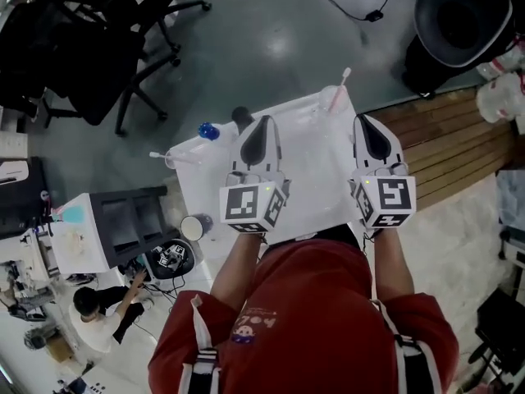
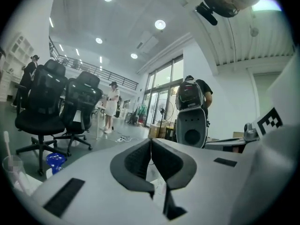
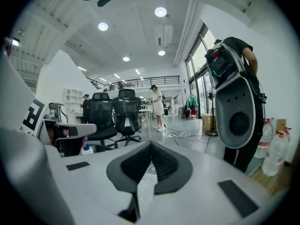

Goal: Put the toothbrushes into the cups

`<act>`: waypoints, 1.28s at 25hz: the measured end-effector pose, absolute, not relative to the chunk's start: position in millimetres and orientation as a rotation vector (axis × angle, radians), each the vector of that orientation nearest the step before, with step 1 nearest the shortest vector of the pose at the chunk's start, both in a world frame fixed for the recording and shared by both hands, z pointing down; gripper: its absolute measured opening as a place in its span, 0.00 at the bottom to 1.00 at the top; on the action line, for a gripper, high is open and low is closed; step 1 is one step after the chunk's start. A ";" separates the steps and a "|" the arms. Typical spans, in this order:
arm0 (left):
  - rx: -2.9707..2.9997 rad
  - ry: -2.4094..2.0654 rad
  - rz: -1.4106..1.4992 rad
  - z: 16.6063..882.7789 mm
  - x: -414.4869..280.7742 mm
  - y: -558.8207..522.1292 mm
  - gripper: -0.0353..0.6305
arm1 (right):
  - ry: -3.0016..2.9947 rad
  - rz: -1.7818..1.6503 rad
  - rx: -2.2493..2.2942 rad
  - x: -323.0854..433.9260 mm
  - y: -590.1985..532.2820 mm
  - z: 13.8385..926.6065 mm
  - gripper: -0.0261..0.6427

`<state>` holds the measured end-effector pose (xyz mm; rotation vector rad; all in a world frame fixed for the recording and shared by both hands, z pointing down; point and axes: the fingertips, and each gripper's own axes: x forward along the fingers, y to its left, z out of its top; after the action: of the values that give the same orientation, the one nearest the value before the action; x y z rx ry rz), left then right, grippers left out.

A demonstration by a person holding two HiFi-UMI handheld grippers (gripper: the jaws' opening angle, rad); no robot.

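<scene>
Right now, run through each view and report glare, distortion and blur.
Head view: glare off the floor, and the white table is washed out, so the clear cups barely show. Left gripper view: fisheye bend, dark corners, the left gripper soft up close. Right gripper view: same bend, the right gripper slightly blurred.

On the table [image 1: 316,183] — one toothbrush [image 1: 342,80] in the far-corner cup [image 1: 331,102], another toothbrush [image 1: 158,155] in the left-edge cup [image 1: 172,161].
</scene>
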<state>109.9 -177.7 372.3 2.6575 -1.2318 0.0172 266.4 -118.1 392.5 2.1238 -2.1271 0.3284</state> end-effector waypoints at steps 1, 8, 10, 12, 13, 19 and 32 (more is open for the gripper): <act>2.670 -1.216 0.030 374.1 123.1 -174.4 0.08 | -2.108 0.337 2.138 279.6 -112.7 394.8 0.06; 2.702 -1.161 0.114 393.0 183.1 -157.6 0.08 | -2.029 0.411 2.170 338.8 -88.1 418.7 0.06; 2.706 -1.152 0.134 400.6 193.1 -156.4 0.08 | -2.014 0.445 2.157 346.4 -87.4 432.2 0.06; 2.706 -1.143 0.150 408.2 200.9 -154.3 0.08 | -2.002 0.481 2.137 350.5 -86.2 445.6 0.06; 2.703 -1.141 0.158 412.0 204.4 -153.2 0.08 | -2.001 0.495 2.124 351.5 -85.4 452.0 0.06; 2.702 -1.130 0.197 441.7 220.3 -149.4 0.08 | -1.993 0.606 1.995 349.1 -86.5 501.0 0.06; 2.680 -1.048 0.323 507.7 229.4 -123.3 0.08 | -1.885 0.846 1.663 328.3 -65.4 607.1 0.13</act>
<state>229.4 -123.3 507.7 2.6803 -1.0484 0.3228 328.3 -65.4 607.1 1.6630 -1.8846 0.8465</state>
